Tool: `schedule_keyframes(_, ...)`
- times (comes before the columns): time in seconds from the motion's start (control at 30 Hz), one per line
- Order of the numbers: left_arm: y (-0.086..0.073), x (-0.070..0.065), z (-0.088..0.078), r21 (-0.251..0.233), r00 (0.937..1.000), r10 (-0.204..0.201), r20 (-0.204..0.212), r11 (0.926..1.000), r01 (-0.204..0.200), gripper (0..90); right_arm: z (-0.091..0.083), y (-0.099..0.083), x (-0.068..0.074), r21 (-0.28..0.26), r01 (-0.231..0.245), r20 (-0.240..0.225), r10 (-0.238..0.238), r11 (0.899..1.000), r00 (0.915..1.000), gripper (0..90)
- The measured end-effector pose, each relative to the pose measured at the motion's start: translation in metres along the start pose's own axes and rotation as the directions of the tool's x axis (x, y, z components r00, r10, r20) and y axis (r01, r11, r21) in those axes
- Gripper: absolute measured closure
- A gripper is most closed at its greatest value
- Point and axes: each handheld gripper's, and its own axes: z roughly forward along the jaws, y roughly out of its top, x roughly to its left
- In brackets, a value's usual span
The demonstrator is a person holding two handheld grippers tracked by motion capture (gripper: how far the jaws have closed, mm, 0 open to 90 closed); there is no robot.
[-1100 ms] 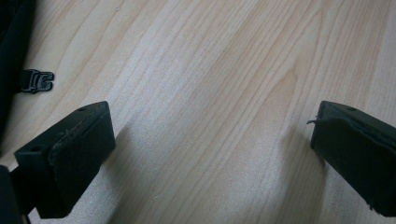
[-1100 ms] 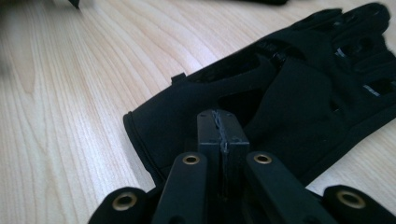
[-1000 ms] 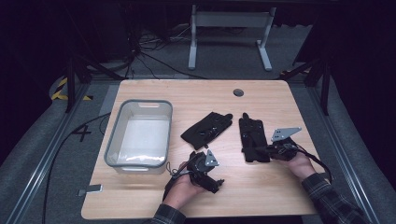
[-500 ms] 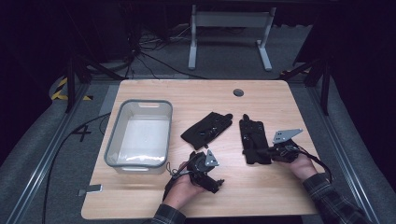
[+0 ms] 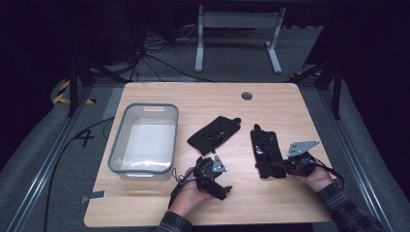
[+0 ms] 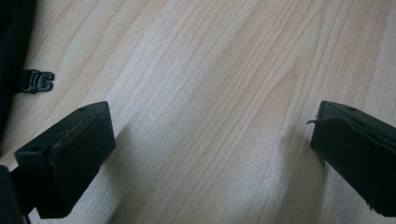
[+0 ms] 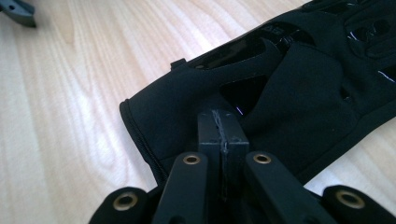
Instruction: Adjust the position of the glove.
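Two black gloves lie on the wooden table (image 5: 159,96). The left glove (image 5: 215,133) lies slanted at the centre. The right glove (image 5: 265,150) lies lengthwise, fingers pointing away from me. My right gripper (image 5: 280,169) sits at that glove's near cuff, jaws shut on the cuff cloth. In the right gripper view the pressed-together pads (image 7: 223,126) bite into the right glove (image 7: 299,93). My left gripper (image 5: 218,182) is held low near the front of the table. Its jaws stand wide open (image 6: 212,137) over bare wood, with nothing between them.
A clear plastic bin (image 5: 118,145) stands at the table's left. A round cable hole (image 5: 247,95) is at the far edge. A small black buckle (image 6: 35,80) lies on the wood left of my left jaw. A grey table frame (image 5: 237,21) stands on the floor beyond.
My right gripper has crept a little toward me, and the right glove has slid slightly the same way. The left gripper and left glove have stayed put.
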Motion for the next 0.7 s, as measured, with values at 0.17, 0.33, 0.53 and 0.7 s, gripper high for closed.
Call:
schedule_keyframes(0.17, 0.000, 0.000, 0.000, 0.000, 1.0000, 0.000, 0.000, 1.0000, 0.000, 0.0, -0.007, -0.006, 0.011, 0.010, 0.012, 0.003, -0.012, 1.000, 0.9999, 90.0)
schedule_keyframes(0.33, 0.000, 0.000, 0.000, 0.000, 1.0000, 0.000, 0.000, 1.0000, 0.000, 0.0, -0.012, -0.012, 0.022, 0.016, 0.017, 0.001, -0.017, 1.000, 0.9998, 90.0)
schedule_keyframes(0.53, 0.000, 0.000, 0.000, 0.000, 1.0000, 0.000, 0.000, 1.0000, 0.000, 0.0, -0.019, -0.019, 0.036, 0.022, 0.024, -0.009, -0.024, 0.999, 0.9997, 90.0)
schedule_keyframes(0.7, 0.000, 0.000, 0.000, 0.000, 1.0000, 0.000, 0.000, 1.0000, 0.000, 0.0, -0.020, -0.019, 0.036, 0.023, 0.023, -0.012, -0.022, 0.999, 0.9997, 89.3)
